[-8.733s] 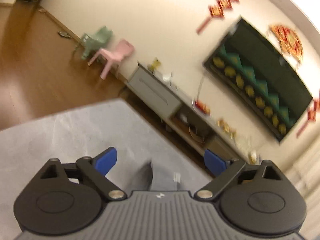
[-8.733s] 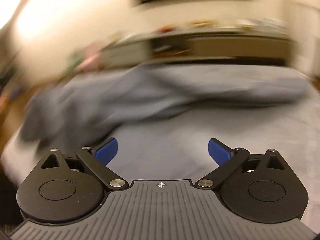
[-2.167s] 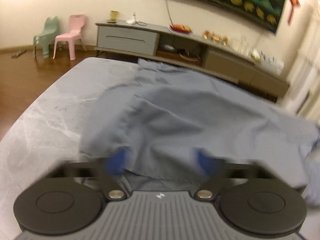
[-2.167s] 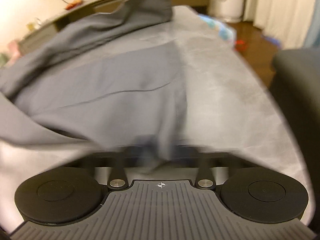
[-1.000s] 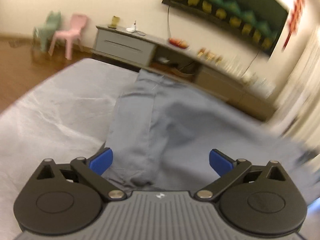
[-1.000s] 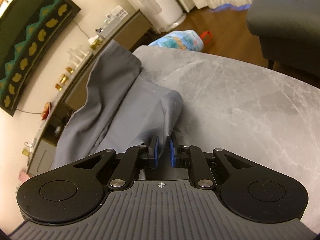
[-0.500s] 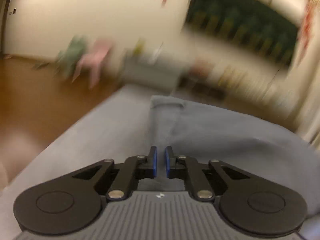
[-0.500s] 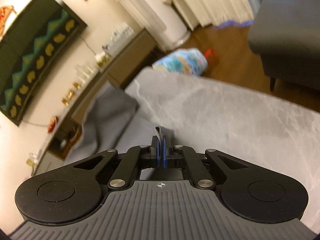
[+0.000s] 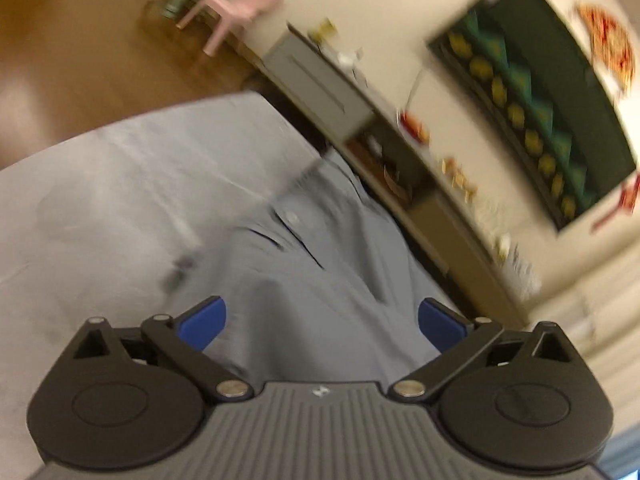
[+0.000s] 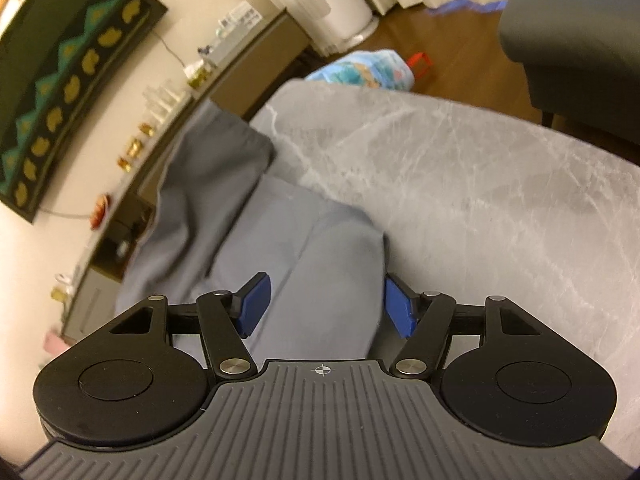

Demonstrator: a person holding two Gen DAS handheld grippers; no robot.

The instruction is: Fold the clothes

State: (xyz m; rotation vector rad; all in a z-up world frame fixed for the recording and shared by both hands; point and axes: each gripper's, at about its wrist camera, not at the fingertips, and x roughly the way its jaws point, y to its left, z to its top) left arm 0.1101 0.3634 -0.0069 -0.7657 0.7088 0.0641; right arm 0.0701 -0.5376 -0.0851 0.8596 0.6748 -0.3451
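Both grippers have just been opening, releasing the garment. Left gripper (image 9: 322,322): jaws wide apart, cloth lying below and between them, pads not pressing on it. Right gripper (image 10: 326,306): jaws partly apart, a folded edge of cloth between them, no pad contact that I can see. The garment (image 9: 320,264), grey-blue with a button and a placket visible in the left view, lies on the table (image 10: 460,184); in the right view a folded end (image 10: 336,256) sits near the jaws and a darker part (image 10: 208,168) runs on to the far edge, apparently over it. Judgement: a fold has been set down and the step in hand is letting go cleanly. To do it well, lift both grippers straight away so the pads do not drag the layer, then check that the edges lie even and smooth the ridges near the placket before regripping. Surface: grey marbled top, bare to the right of the cloth. Room: wood floor, low cabinet (image 9: 320,76) along the wall, pink chair (image 9: 236,8), dark wall hanging (image 10: 60,76), dark seat (image 10: 572,28). Left view blurred.
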